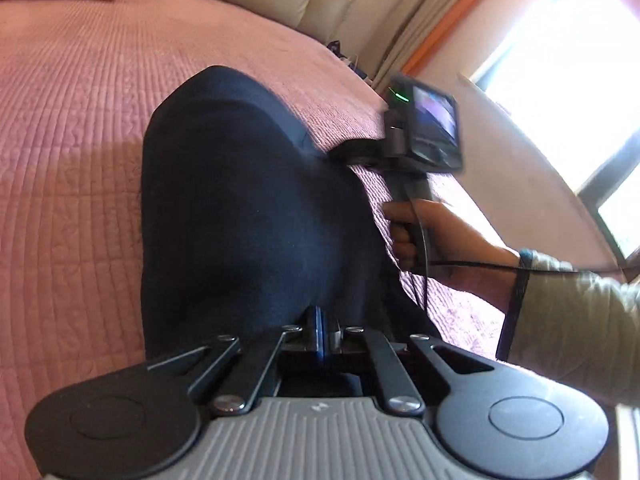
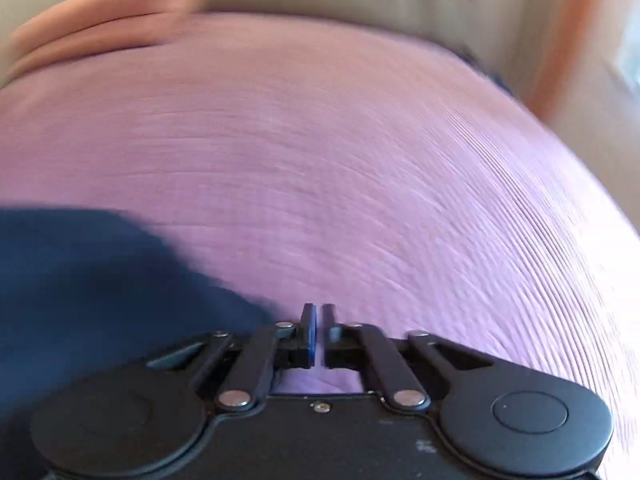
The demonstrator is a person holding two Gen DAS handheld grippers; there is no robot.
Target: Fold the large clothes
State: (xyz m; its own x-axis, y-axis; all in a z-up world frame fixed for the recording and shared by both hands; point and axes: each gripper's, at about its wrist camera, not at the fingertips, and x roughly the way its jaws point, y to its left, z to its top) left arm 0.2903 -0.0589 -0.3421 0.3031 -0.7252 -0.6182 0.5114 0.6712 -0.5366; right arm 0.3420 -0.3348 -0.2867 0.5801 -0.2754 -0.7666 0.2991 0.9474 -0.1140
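Left gripper (image 1: pixel 320 330): black two-finger tool, jaws pressed together over the near edge of the garment; whether cloth sits between them I cannot tell.
Right gripper (image 2: pixel 319 334): jaws nearly together, nothing between them, poised over bare bedspread beside the cloth.
Pink quilted bedspread (image 1: pixel 72 160): broad, flat, good folding surface.
Dark navy garment (image 1: pixel 240 200): lies lengthwise mid-bed.
Advice: pinch both near corners evenly, lift low, lay the fold straight.

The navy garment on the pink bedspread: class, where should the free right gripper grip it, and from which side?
Judging by its pose, grip the navy garment at its near right edge, where it meets the pink bedspread, coming in low from the right. The right gripper is beside that edge, its jaws nearly closed on nothing.
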